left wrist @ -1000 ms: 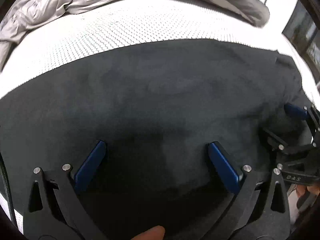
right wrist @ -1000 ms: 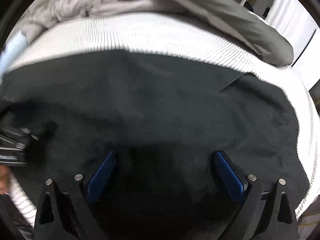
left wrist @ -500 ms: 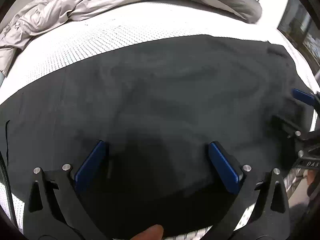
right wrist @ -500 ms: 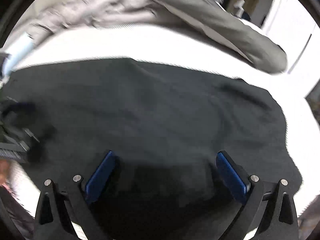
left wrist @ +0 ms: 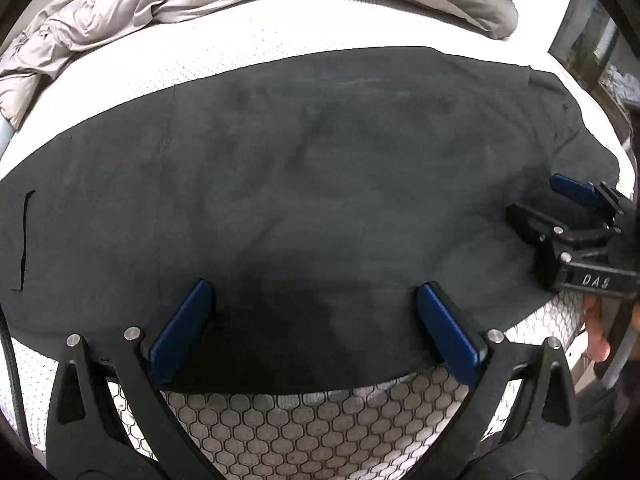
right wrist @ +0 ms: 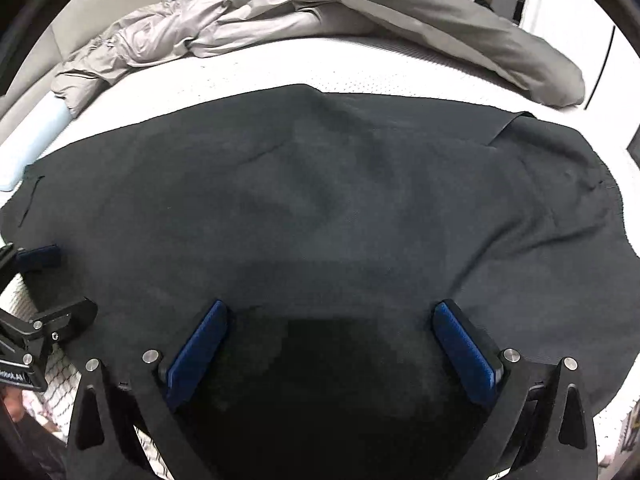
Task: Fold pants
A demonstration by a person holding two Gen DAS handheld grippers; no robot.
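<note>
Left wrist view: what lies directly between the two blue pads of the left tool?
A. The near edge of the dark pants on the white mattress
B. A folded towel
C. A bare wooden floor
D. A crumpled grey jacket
A: the left tool stands open with the near edge of the dark pants between its pads, and the white mattress shows just below that edge.

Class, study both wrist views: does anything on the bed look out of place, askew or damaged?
Nothing is damaged or spilled. The black pants lie mostly flat on the white mattress, with slight wrinkles and one flap turned over at the right end. A crumpled grey quilt sits heaped behind them.
</note>
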